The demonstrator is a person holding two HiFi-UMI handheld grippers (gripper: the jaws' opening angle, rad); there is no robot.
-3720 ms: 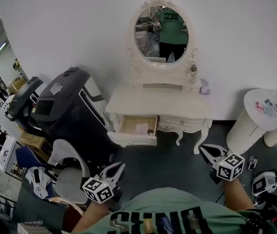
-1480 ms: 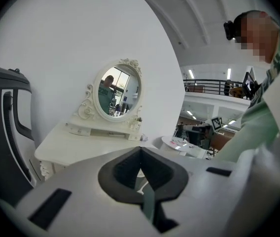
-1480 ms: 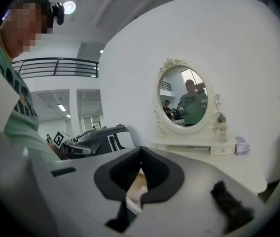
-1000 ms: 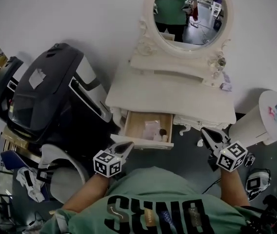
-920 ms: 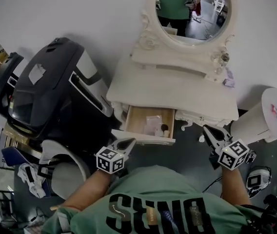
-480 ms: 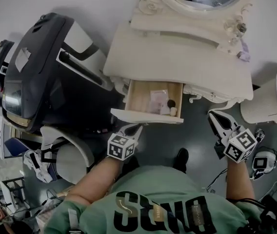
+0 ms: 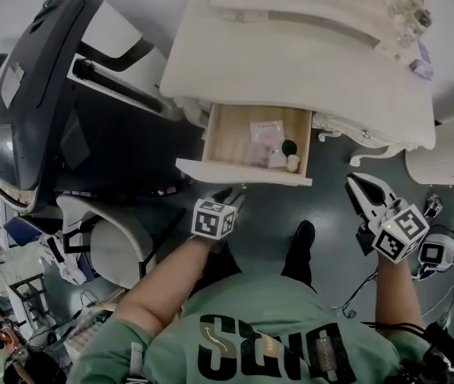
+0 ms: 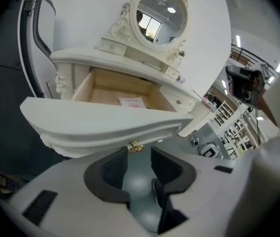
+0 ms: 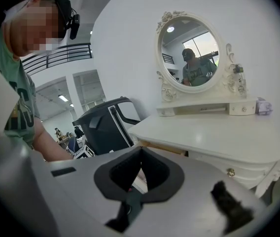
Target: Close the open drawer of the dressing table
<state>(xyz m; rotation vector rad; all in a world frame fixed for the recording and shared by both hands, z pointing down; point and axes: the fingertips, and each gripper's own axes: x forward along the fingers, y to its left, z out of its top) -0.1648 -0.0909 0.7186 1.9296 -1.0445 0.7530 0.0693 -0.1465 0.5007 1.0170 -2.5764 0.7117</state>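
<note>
The cream dressing table [image 7: 291, 66] has its left drawer [image 7: 231, 138] pulled out, with a pale packet [image 7: 265, 132] and small items inside. The drawer's curved front panel [image 8: 105, 125] fills the left gripper view, and its gold knob [image 8: 135, 147] hangs just beyond the fingertips. My left gripper [image 8: 138, 155] [image 7: 228, 198] is right below that front, its jaws opening, with only the knob near the gap and the pads not pressing on it. My right gripper [image 7: 365, 189] [image 9: 140, 151] hangs to the right of the drawer, above the floor, shut and empty.
A big black machine [image 7: 43, 110] stands left of the table, with a white chair [image 7: 115, 242] in front of it. A white round side table [image 7: 451, 146] is at the right. A white device [image 7: 432, 254] lies on the floor. The oval mirror [image 9: 194, 53] is above the tabletop.
Both grippers have come down and the view has closed in on the drawer. The left gripper has reached the drawer front, and its jaws, shut before, now stand apart.
</note>
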